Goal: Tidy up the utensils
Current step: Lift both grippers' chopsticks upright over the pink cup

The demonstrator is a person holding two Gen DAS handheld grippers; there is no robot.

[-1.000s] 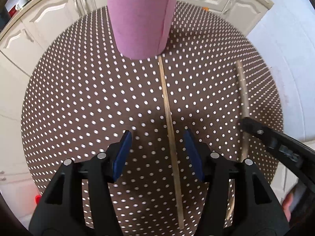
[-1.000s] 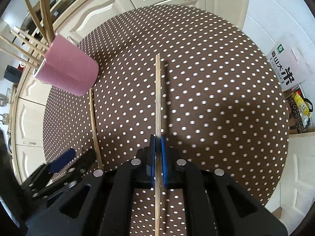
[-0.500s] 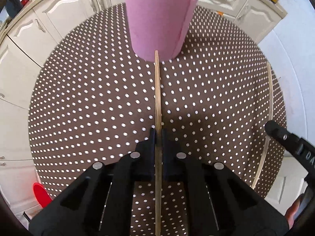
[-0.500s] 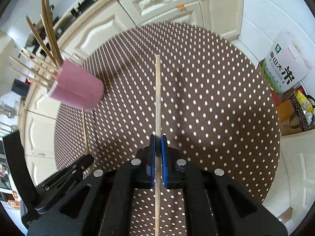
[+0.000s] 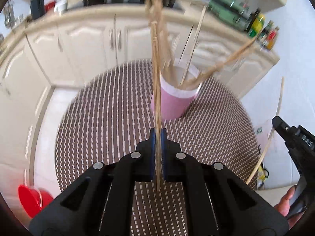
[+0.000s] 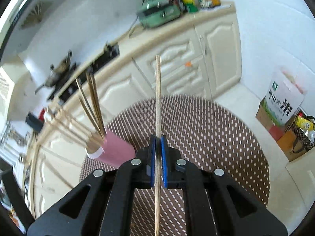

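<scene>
Left wrist view: both claws, left claw [image 5: 158, 135] and right claw [image 6: 157, 137], are each gripping a chopstick [image 5: 156, 90] near the pink cup [image 5: 173, 103] already holding several sticks, neither dropped in yet.

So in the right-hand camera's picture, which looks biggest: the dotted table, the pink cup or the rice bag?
1. Dotted table, by far.
2. and 3. Rice bag and pink cup look close in size; the cup is partly hidden behind the gripper, so no firm ranking.

round brown dotted table [image 5: 110, 118], pink cup [image 5: 173, 104] w/ sticks on it
</scene>
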